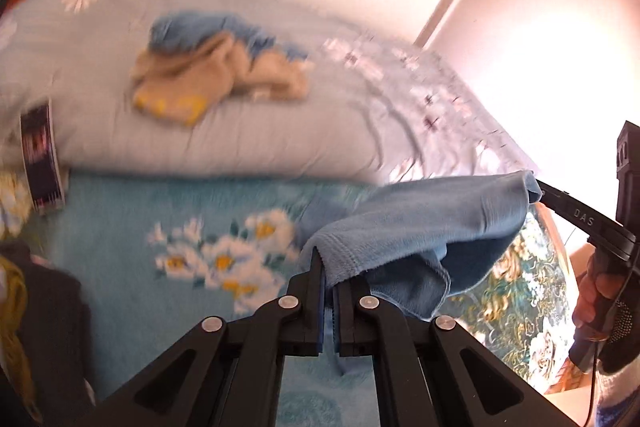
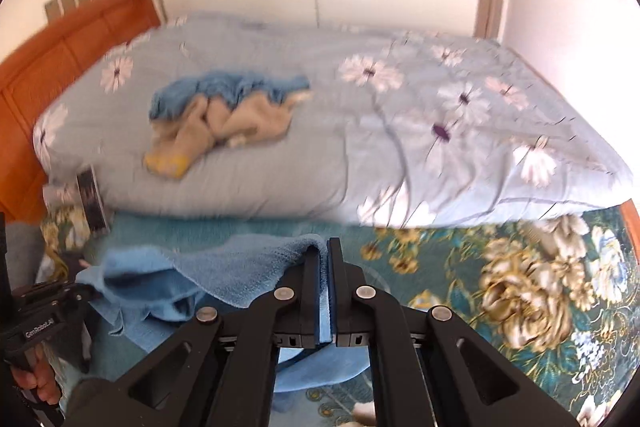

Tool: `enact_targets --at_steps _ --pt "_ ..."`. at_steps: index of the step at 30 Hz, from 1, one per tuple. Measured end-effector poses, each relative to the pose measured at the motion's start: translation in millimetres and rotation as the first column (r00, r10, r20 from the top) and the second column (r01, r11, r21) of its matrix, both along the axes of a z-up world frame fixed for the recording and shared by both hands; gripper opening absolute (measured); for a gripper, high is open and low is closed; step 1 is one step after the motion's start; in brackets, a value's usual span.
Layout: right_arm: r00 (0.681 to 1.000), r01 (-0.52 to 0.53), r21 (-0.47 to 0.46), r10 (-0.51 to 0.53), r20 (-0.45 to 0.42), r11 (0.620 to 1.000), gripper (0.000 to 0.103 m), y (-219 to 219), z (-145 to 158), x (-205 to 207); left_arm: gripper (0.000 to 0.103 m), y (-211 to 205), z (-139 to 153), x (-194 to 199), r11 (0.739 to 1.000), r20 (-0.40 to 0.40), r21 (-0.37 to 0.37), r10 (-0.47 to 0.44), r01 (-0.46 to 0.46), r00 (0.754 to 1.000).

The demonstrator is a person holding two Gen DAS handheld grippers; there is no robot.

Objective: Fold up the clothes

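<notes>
Now the blue cloth [image 1: 420, 223] hangs pinched between left tool [image 1: 328, 279] and right tool [image 2: 325, 259].

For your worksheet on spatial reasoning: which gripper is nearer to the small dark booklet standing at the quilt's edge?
Left. The left gripper, shut on the blue towel, sits on the booklet's side. The right gripper, pinching the towel's other corner, is farther across the bed.

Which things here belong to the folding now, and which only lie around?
In the job:
- blue cloth
- left hand-held gripper
- right hand-held gripper

Lying about:
- blue and beige pile
- folded quilt
- floral blanket
- orange headboard
</notes>
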State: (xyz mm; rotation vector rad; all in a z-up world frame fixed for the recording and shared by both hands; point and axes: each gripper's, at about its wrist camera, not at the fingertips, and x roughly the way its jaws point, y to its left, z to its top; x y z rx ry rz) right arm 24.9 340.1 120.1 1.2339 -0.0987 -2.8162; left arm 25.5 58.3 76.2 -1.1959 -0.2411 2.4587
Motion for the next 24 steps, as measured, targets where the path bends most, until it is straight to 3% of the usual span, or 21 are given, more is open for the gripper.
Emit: enact_targets --at_steps 7,10,15,17,21,24 --pt "0.977 0.019 0.008 -0.016 -0.212 1.000 0.003 18.4 96.2 36.1 0.003 10.2 104.0 32.0 0.997 -0.229 -0.032 -0.073 0.068 0.971" --pt "0.969 0.001 0.016 0.003 -0.248 1.000 0.003 19.4 113.2 60.8 0.003 3.5 122.4 57.1 0.994 -0.269 -0.057 -0.101 0.088 0.958" --pt "0.965 -0.044 0.055 0.057 -0.258 0.997 0.003 13.3 109.3 103.3 0.003 -7.5 112.5 101.3 0.989 -0.265 -0.088 -0.140 0.121 0.954" --pt "0.958 -0.058 0.064 0.074 -0.276 0.996 0.003 11.2 112.0 118.8 0.003 -11.6 124.1 118.4 0.987 -0.284 -0.077 -0.158 0.142 0.946" --pt "0.927 -0.081 0.075 0.103 -0.361 0.994 0.003 6.7 147.6 142.4 0.003 -22.1 167.1 141.1 0.983 -0.353 -0.048 -0.183 0.178 0.917" --pt "0.908 -0.093 0.111 0.130 -0.398 0.989 0.003 -0.3 169.9 135.2 0.003 -27.0 178.6 129.1 0.985 -0.362 -0.044 -0.172 0.167 0.916"
